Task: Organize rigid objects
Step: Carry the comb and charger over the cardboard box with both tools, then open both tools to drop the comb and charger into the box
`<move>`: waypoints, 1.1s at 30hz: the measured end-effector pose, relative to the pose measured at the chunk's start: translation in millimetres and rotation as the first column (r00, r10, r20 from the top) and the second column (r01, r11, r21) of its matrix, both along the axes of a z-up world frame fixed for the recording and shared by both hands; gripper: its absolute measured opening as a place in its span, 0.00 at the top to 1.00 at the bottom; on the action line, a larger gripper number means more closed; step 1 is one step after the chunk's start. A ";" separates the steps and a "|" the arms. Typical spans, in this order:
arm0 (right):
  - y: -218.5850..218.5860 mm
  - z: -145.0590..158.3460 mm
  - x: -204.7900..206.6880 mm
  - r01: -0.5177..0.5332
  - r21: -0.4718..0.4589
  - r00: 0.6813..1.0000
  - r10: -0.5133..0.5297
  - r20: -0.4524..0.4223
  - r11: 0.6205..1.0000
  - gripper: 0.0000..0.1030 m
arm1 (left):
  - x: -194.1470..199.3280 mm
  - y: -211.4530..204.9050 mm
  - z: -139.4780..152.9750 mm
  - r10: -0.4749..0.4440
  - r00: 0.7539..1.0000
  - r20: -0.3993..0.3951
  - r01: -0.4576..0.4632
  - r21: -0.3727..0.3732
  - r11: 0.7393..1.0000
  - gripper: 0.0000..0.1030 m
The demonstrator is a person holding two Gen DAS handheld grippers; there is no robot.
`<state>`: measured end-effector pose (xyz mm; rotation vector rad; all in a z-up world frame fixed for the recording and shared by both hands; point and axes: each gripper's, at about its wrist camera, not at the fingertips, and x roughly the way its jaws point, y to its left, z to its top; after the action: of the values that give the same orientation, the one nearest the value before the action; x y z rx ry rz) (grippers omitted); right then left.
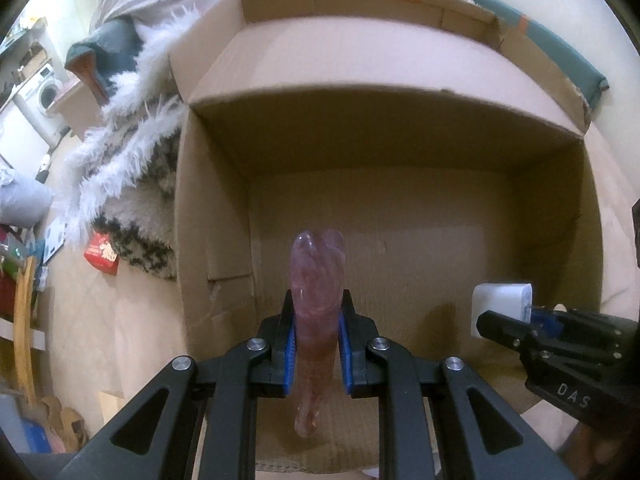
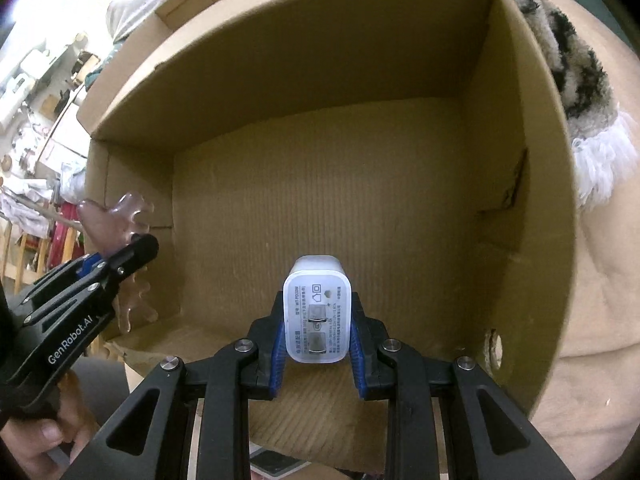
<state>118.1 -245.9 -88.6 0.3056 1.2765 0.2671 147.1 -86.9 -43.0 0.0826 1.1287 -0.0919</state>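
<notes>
Both grippers are loaded and held over the open cardboard box, evidently so that each item can be released inside it

Left gripper: jaws clamped on a translucent pink scraping tool. The tool is held edge-on between the blue pads, its rounded end projecting forward over the box floor near the left wall. In the right wrist view its notched, comb-like outline shows beside the left wall. The mid-body grip keeps the flat piece from pivoting

Right gripper: jaws clamped on a white charger plug, gripped across its two narrow sides with the printed face and folded prongs turned back towards the camera. It sits low over the near edge of the box floor, towards the right side as the left wrist view shows it. Whether it touches the floor cannot be told

Box: flaps folded outward, interior showing no other contents in either view. It rests on a beige surface, with a fluffy black-and-white rug against its outer left wall and a red packet just beyond

Judgement: both items are at the placing stage, not yet released. The two grippers stand well apart, so simultaneous release should not cause contact. The pink tool looks brittle, so lowering it close to the floor before opening is advisable
</notes>
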 end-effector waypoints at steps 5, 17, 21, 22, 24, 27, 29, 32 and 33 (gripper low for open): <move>5.2 -3.1 10.5 -0.010 -0.018 1.000 0.010 -0.009 1.000 0.72 | 2.5 1.0 -10.0 0.009 0.999 -0.035 -0.009 0.005 1.000 0.84; 17.9 -2.6 14.6 -0.017 -0.075 1.000 0.017 -0.002 0.997 0.72 | 11.3 -8.4 -27.3 0.003 0.997 -0.077 0.000 0.035 0.999 0.84; 19.9 1.3 13.5 -0.003 -0.105 1.000 0.005 0.020 0.994 0.73 | 14.1 -9.9 -30.8 0.003 0.996 -0.089 -0.001 0.024 1.000 0.84; 19.2 3.1 13.4 0.007 -0.104 1.000 -0.004 0.030 0.995 0.73 | 15.1 -10.4 -30.3 0.002 0.996 -0.086 -0.001 0.021 1.000 0.82; 18.1 6.4 14.2 0.021 -0.090 0.999 -0.017 0.041 0.996 0.72 | 17.4 -10.4 -29.9 0.001 0.996 -0.086 0.000 0.010 1.000 0.77; 14.8 16.7 14.9 0.046 -0.076 0.996 -0.039 0.082 0.996 0.72 | 20.1 -12.1 -30.2 -0.004 0.996 -0.094 0.004 0.000 1.000 0.73; 12.8 23.0 15.5 0.056 -0.040 0.993 -0.051 0.103 0.998 0.66 | 21.1 -13.7 -29.5 -0.010 0.995 -0.094 0.010 -0.002 1.000 0.67; 10.0 34.6 15.1 0.063 0.005 0.986 -0.063 0.155 0.998 0.37 | 19.1 -16.0 -20.4 -0.027 0.998 -0.060 0.027 0.007 1.000 0.36; 11.6 38.3 15.1 0.062 0.005 0.984 -0.062 0.165 0.998 0.33 | 18.1 -17.2 -16.2 -0.029 0.999 -0.031 0.029 0.015 0.999 0.30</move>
<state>133.2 -234.3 -50.3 0.3162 1.1022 0.2345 165.2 -104.1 -59.2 0.1116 1.1590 -0.1108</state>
